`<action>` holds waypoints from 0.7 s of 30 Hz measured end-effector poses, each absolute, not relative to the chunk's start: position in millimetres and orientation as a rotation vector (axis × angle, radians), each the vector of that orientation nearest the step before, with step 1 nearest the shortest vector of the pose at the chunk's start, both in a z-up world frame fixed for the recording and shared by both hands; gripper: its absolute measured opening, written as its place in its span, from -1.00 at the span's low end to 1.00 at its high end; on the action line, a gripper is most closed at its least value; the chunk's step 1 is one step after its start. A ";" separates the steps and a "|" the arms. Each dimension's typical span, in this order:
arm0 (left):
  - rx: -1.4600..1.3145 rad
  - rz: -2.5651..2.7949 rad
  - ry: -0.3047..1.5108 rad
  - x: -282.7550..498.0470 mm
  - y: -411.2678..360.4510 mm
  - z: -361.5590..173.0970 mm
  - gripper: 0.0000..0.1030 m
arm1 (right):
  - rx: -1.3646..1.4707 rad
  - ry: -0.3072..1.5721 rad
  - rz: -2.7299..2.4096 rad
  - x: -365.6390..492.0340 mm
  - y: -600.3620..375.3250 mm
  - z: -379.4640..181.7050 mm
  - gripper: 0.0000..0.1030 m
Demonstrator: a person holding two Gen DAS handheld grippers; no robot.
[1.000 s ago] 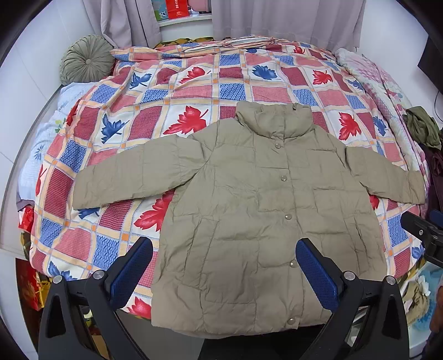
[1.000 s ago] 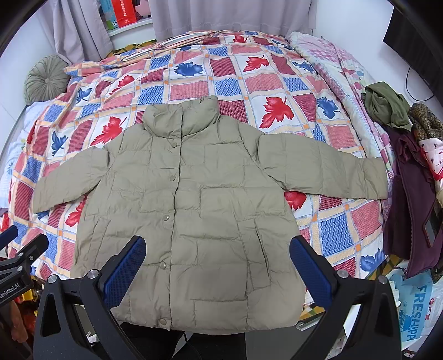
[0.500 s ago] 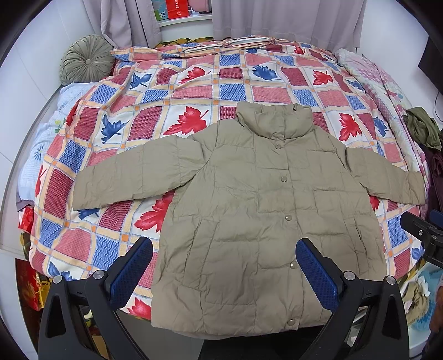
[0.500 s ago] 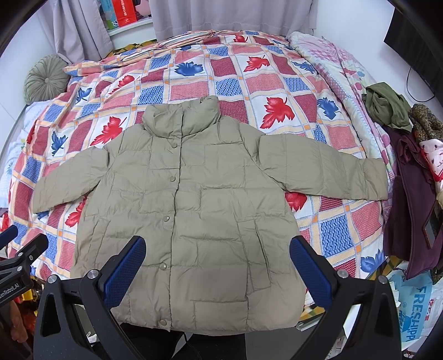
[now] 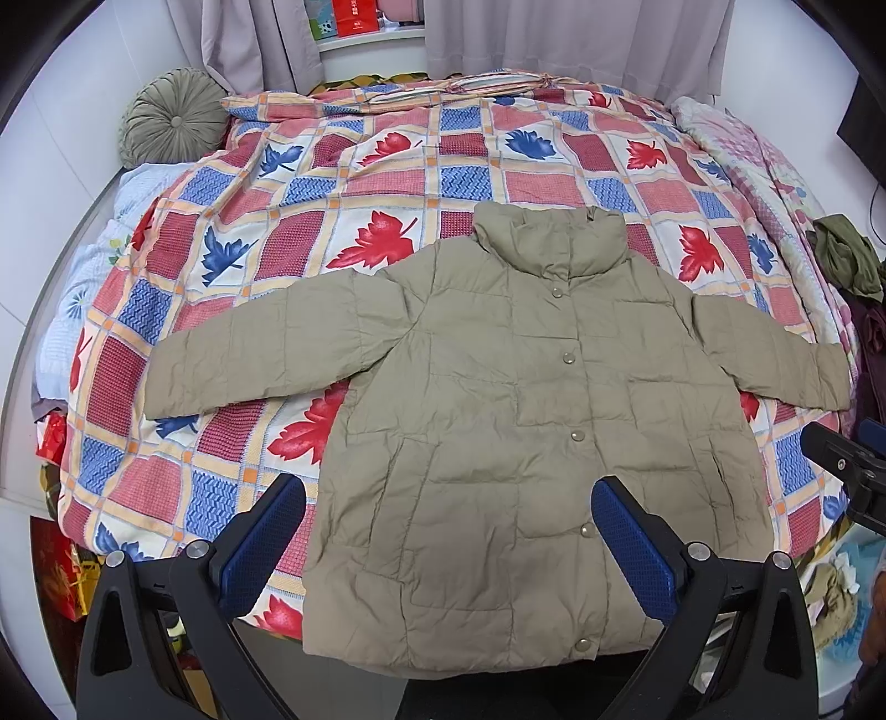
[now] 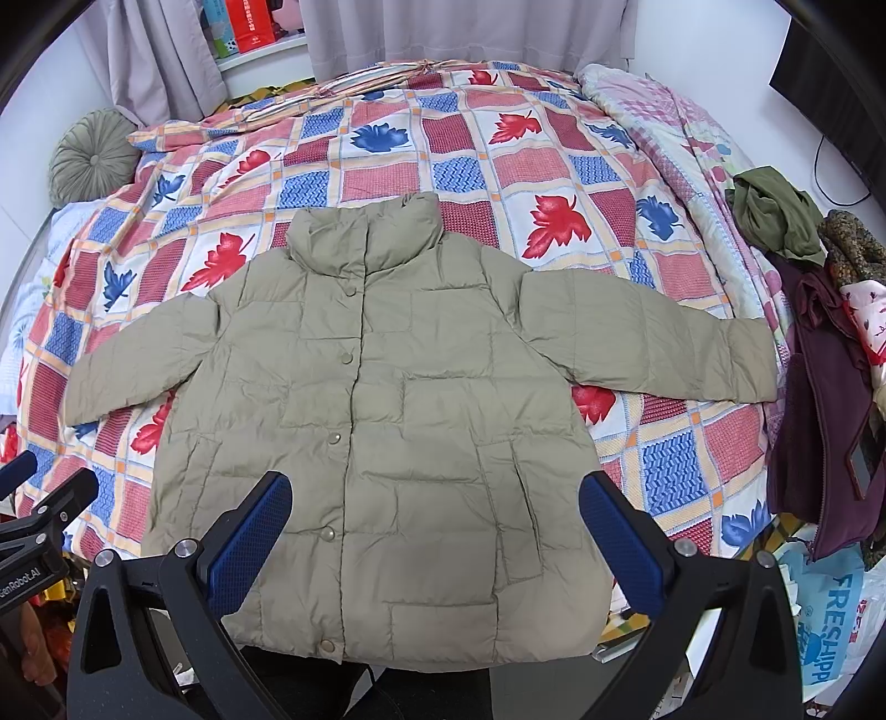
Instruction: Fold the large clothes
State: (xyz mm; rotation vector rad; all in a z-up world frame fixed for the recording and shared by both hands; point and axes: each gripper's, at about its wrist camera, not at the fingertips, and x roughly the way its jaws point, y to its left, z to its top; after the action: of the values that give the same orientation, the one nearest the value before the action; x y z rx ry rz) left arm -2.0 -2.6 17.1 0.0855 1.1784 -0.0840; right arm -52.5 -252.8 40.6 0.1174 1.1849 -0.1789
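A: Could you see the whole jacket point(image 5: 498, 421)? 
B: Nope, its hem was partly behind the left gripper point(image 5: 448, 531) in the left wrist view. 
A: And the books on the shelf point(image 6: 243, 33)? 
B: Cut off by the top edge, titles too small to read.

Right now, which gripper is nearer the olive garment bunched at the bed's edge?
Right. The right gripper hovers open over the jacket hem, with the olive garment off to its right; the left gripper sits further left.
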 end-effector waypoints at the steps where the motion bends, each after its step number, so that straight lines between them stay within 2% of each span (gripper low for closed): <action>1: 0.086 -0.084 1.178 -1.8 -2.3 17.6 1.00 | 0.117 1.185 -0.179 -52.7 -253.3 40.2 1.00; 21: 0.078 -0.078 1.181 1.1 0.0 19.9 1.00 | 0.118 1.190 -0.179 -51.9 -251.0 39.7 1.00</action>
State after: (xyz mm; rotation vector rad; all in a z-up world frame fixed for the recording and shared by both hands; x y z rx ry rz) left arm 1.1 0.0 19.9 0.0782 1.1813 -0.0777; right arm -51.9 -251.0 39.7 0.1185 1.1899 -0.1790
